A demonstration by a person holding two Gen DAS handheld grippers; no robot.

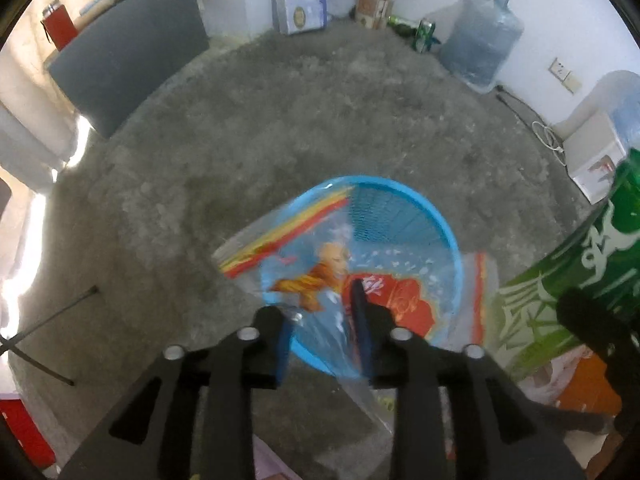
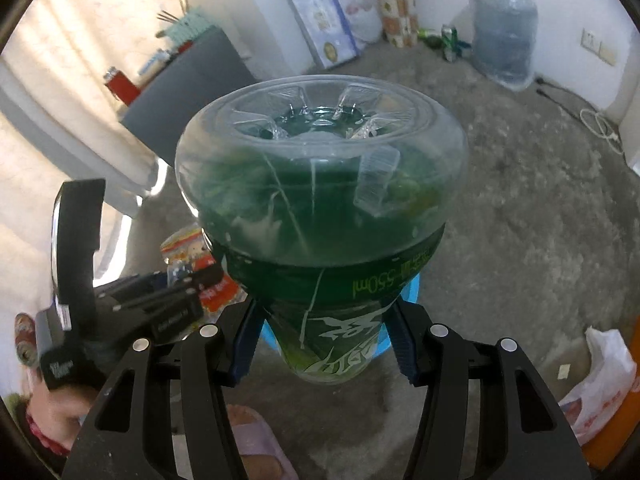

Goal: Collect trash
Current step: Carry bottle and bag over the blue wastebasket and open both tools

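My left gripper [image 1: 322, 330] is shut on a clear printed plastic bag [image 1: 320, 272] with a cartoon figure and red and yellow stripes. It holds the bag over a blue mesh basket [image 1: 404, 216] on the concrete floor. My right gripper [image 2: 324, 340] is shut on a green plastic bottle [image 2: 324, 208], bottom end toward the camera, held above the basket's rim [image 2: 412, 292]. The bottle also shows at the right edge of the left wrist view [image 1: 576, 276]. The left gripper and bag show in the right wrist view [image 2: 188, 276].
A large water jug [image 1: 480, 40] and green cans [image 1: 424, 34] stand by the far wall. A dark table [image 1: 128, 48] is at the left. A white plastic bag [image 2: 600, 380] and an orange thing lie at the lower right. Cables [image 1: 544, 132] run along the right wall.
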